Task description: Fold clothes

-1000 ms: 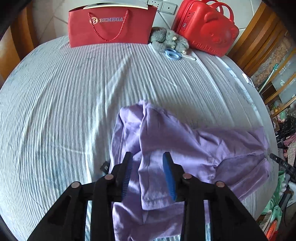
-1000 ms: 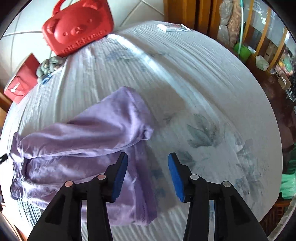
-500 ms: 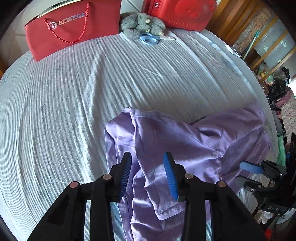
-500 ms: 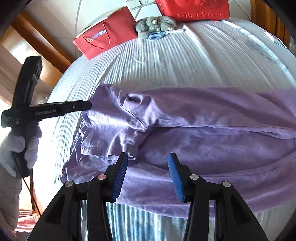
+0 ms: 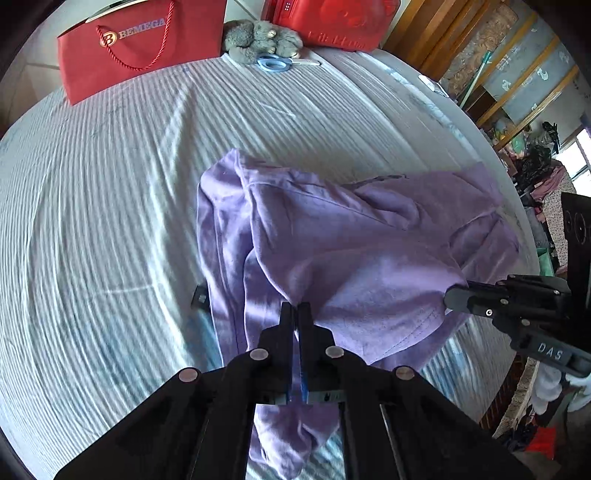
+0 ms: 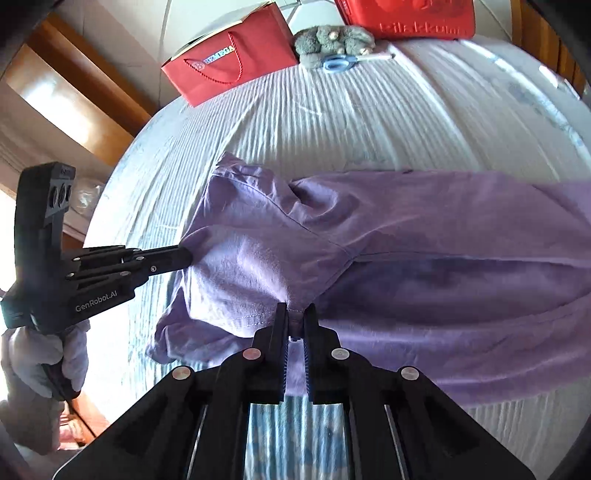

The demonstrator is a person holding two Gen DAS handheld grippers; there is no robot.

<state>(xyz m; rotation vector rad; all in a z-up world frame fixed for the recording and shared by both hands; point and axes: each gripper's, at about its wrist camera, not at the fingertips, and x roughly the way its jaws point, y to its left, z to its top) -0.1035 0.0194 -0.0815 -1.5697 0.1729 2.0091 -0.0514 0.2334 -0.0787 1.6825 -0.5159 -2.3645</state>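
Note:
A purple garment [image 5: 351, 240] lies crumpled across the striped white bedsheet [image 5: 110, 184]. My left gripper [image 5: 295, 308] is shut on a fold of it near its left end, and the cloth rises to the tips. The right wrist view shows the same left gripper [image 6: 186, 254] pinching the garment [image 6: 406, 229] from the left. My right gripper [image 6: 295, 312] is closing, with the stitched hem pinched between its tips. In the left wrist view the right gripper [image 5: 452, 293] grips the cloth at the right.
At the far edge of the bed stand a red paper bag [image 5: 140, 48], a grey plush toy [image 5: 258, 37], blue scissors [image 5: 273, 62] and a red case [image 5: 332, 22]. A gloved hand [image 6: 44, 362] holds the left tool. Wooden furniture stands beyond the bed's right edge.
Both grippers went from open to pinched on the purple garment. The right gripper swung from the garment's far end over to the hem near the left gripper.

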